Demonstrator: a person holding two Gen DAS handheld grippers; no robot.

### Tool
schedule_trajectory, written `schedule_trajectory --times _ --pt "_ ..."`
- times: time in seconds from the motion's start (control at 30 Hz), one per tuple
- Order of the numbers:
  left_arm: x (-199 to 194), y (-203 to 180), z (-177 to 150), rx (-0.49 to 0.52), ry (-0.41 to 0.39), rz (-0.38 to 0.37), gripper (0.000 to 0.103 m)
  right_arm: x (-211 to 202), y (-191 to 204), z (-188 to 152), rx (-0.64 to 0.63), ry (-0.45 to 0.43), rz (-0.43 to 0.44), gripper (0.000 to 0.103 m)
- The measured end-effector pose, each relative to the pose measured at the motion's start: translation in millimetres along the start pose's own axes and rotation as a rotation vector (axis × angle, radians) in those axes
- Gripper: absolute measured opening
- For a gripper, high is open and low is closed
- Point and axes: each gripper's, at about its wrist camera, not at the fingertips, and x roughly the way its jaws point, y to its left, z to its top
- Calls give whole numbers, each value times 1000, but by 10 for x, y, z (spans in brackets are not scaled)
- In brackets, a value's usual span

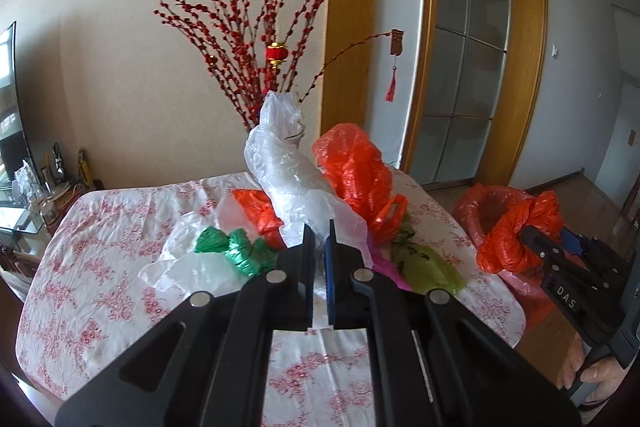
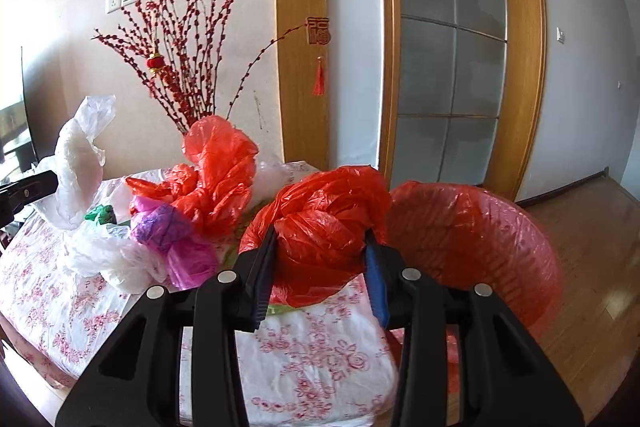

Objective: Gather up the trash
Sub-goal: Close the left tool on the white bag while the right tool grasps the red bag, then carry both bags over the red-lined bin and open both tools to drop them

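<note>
The left tongs (image 1: 320, 239) are pressed nearly together on the lower end of a crumpled clear-white plastic bag (image 1: 284, 167), which rises straight ahead of the tips above a counter draped in a white cloth with a red floral print (image 1: 104, 267). Just left of those tips lie a knotted green plastic bag (image 1: 236, 253) and a flat white plastic bag (image 1: 180, 267); beyond and to the right stands a tall crumpled orange-red plastic bag (image 1: 356, 167), with an olive-green plastic bag (image 1: 424, 263) and a magenta plastic bag (image 2: 180, 247) near the tips on the right.

The right tongs (image 2: 320, 267) are spread wide around a bunched orange-red plastic bag (image 2: 324, 223), one pad pressing each side, so it is pinched between them above the counter's right edge. Just right of these tongs and lower sits a round bin lined with a red plastic liner (image 2: 480, 235), its mouth open, on a wooden floor (image 2: 592, 267). Behind the counter stands a spray of red berry branches (image 1: 256, 39).
</note>
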Motion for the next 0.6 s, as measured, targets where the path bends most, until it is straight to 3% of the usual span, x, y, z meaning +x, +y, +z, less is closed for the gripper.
schedule_trajectory --times 0.6 --pt "637 -1428 157 102 43 -312 6 42 -1242 133 150 -9 -203 40"
